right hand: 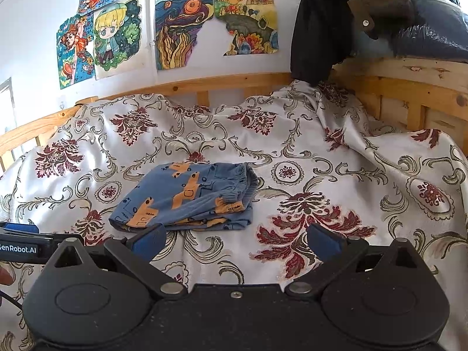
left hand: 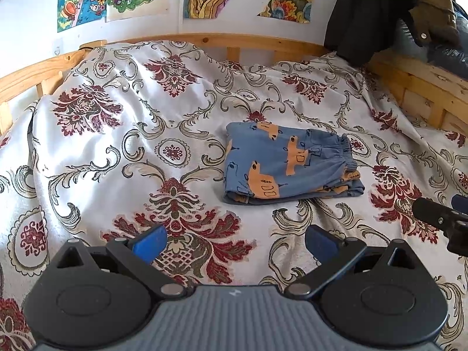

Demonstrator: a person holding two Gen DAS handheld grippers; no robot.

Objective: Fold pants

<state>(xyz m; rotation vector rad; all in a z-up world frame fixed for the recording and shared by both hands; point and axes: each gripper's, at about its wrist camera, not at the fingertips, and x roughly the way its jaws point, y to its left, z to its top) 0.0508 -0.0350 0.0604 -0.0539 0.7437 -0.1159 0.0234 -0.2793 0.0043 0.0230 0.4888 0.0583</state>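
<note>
- On the far left we see the wooden bed rail (left hand: 35,73) curving round the bed, with bright drawings (right hand: 117,35) stuck on the white wall above it.
- The bedspread (left hand: 117,152), white with dark red flowers and grey-green scrolls, covers the whole bed and is rumpled toward the rail.
- Our left gripper (left hand: 235,241) hangs low over the bedspread with its blue fingers (left hand: 150,241) spread wide apart, and nothing is between them.
- The pants (left hand: 288,163) lie folded into a compact bundle on the bedspread, a little right of the middle in the left wrist view and ahead of the left gripper, apart from it. They are blue with orange car shapes, with the gathered waistband on the right side of the bundle.
- Our right gripper (right hand: 235,241) also has its fingers (right hand: 323,241) spread wide and empty; the pants (right hand: 187,197) sit just beyond its left finger, and we cannot tell whether they touch.
- On the far right, dark clothes (right hand: 318,26) hang over the corner of the bed frame, beside a dark shiny bundle (right hand: 433,32).
</note>
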